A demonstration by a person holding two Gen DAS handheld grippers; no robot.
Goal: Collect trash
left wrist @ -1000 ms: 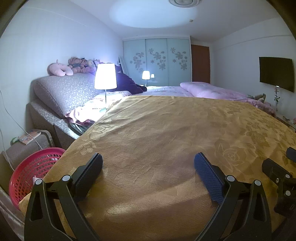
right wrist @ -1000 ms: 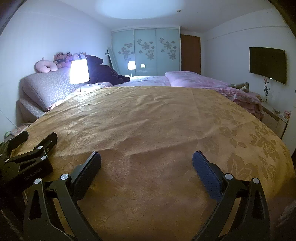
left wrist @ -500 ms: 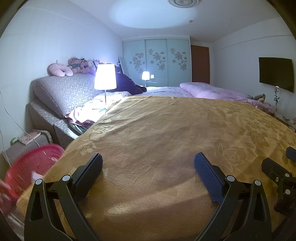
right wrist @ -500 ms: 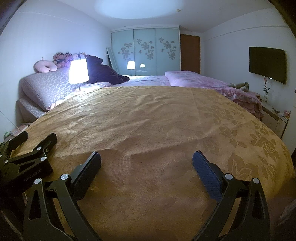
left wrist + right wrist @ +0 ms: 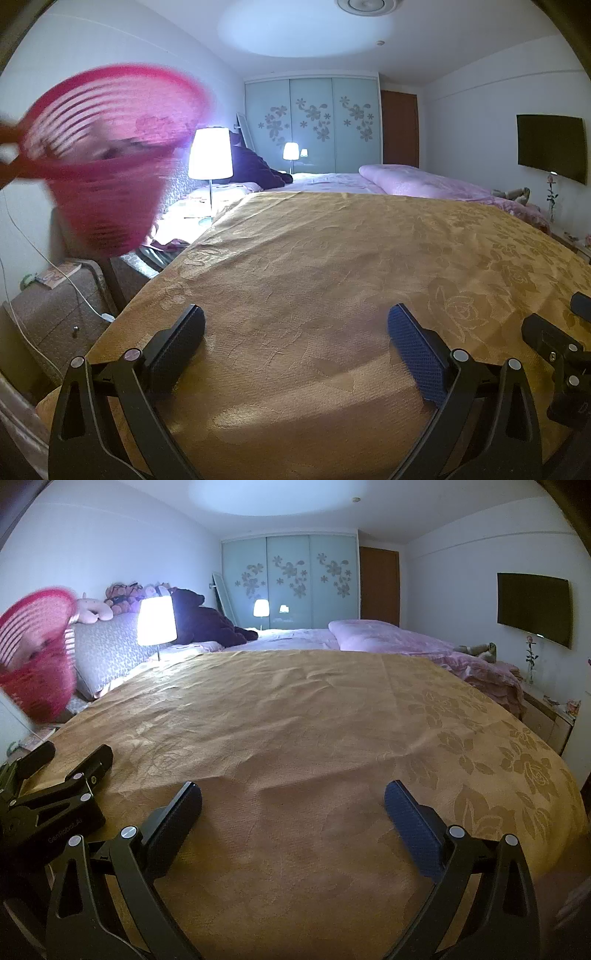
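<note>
Overhead, blurred slatted pink basket [image 5: 107, 158]

Both tools black w/ silver screws: left tool [image 5: 295, 332], right tool [image 5: 293, 805], blue textured pads [image 5: 413, 827].

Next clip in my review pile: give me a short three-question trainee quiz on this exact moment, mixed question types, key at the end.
1. True or false: the left gripper is shut on the pink basket.
2. Multiple choice: the basket is (A) lying on the gold bedspread, (B) up in the air at the left, blurred, (C) between the right gripper's fingers.
3. Fill in: the lit lamp stands on the ___ side of the bed.

Key
1. False; both grippers are open and hold nothing.
2. B; something at the left edge holds its rim, too blurred to identify.
3. Left.
</note>
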